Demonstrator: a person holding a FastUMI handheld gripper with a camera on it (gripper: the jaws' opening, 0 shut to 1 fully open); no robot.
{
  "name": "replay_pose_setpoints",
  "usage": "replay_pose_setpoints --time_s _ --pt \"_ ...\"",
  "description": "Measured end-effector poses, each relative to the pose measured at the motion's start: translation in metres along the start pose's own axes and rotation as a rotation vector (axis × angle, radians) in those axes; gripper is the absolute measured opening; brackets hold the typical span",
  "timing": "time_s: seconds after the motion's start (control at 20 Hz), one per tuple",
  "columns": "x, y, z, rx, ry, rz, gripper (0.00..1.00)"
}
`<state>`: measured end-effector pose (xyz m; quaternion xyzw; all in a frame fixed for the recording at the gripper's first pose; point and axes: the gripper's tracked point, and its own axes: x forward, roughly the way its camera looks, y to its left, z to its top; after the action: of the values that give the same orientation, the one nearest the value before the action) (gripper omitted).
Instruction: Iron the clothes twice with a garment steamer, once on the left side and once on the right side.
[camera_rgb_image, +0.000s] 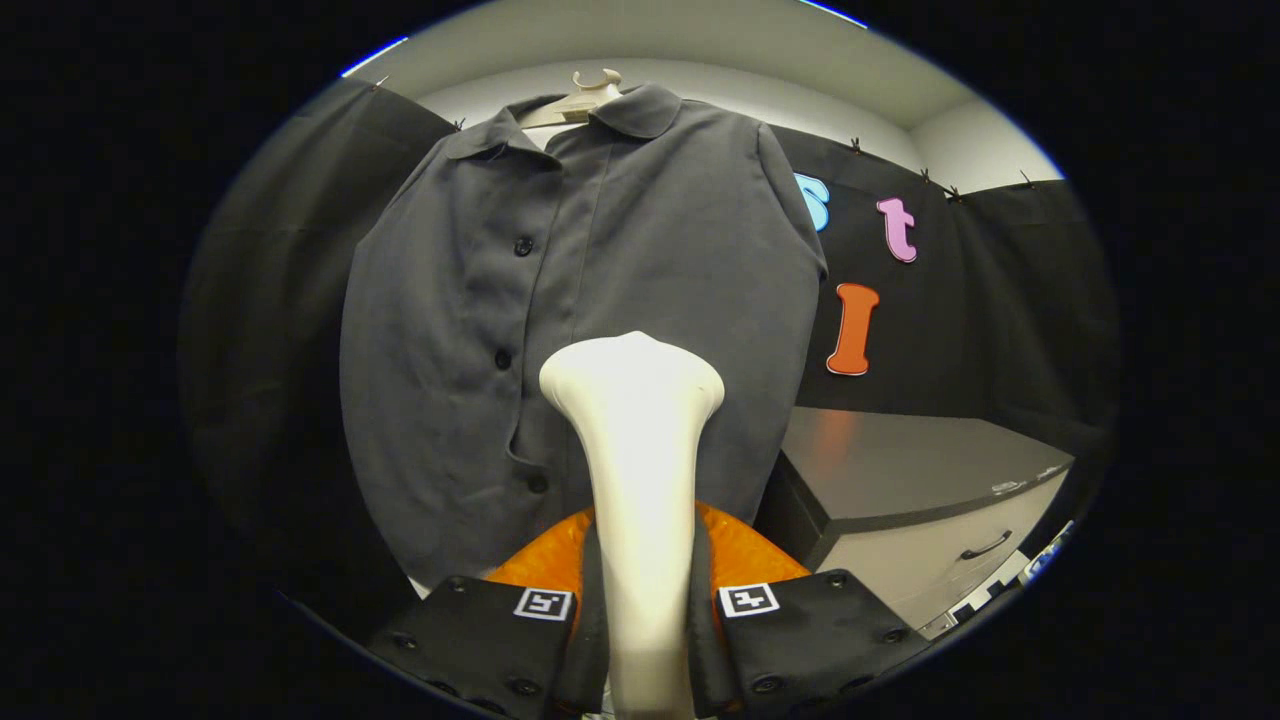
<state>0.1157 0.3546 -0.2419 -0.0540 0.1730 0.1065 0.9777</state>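
Observation:
A dark grey button-up shirt (590, 300) hangs upright on a pale hanger (585, 98) straight ahead of me. My gripper (645, 620) is shut on the cream garment steamer (635, 450), both fingers pressing its handle. The steamer's wide head points up and forward, over the lower middle of the shirt just right of the button line. I cannot tell whether the head touches the cloth. An orange part of the steamer (740, 555) shows behind the handle, between the fingers.
A grey cabinet (920, 490) with a drawer handle stands low to the right of the shirt. Black cloth walls close in behind and on both sides. A white wall and ceiling show above the hanger.

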Motion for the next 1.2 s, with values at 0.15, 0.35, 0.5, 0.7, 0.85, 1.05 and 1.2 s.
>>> replay_pose_setpoints --time_s 0.15,0.35,0.5,0.7,0.85,1.05,1.2 --pt "-0.005 0.002 -0.022 -0.006 0.04 0.006 0.4" --pt "-0.009 0.005 -0.051 -0.008 0.097 0.014 0.4" --pt "-0.016 0.004 -0.074 -0.004 0.143 0.019 0.4" --pt "-0.015 0.007 -0.096 -0.018 0.195 0.025 0.4" --pt "-0.016 0.009 -0.11 -0.018 0.233 0.03 0.4" --pt "-0.023 0.008 -0.113 -0.01 0.242 0.021 0.4" --pt "-0.031 0.006 -0.087 0.016 0.165 0.013 0.4"
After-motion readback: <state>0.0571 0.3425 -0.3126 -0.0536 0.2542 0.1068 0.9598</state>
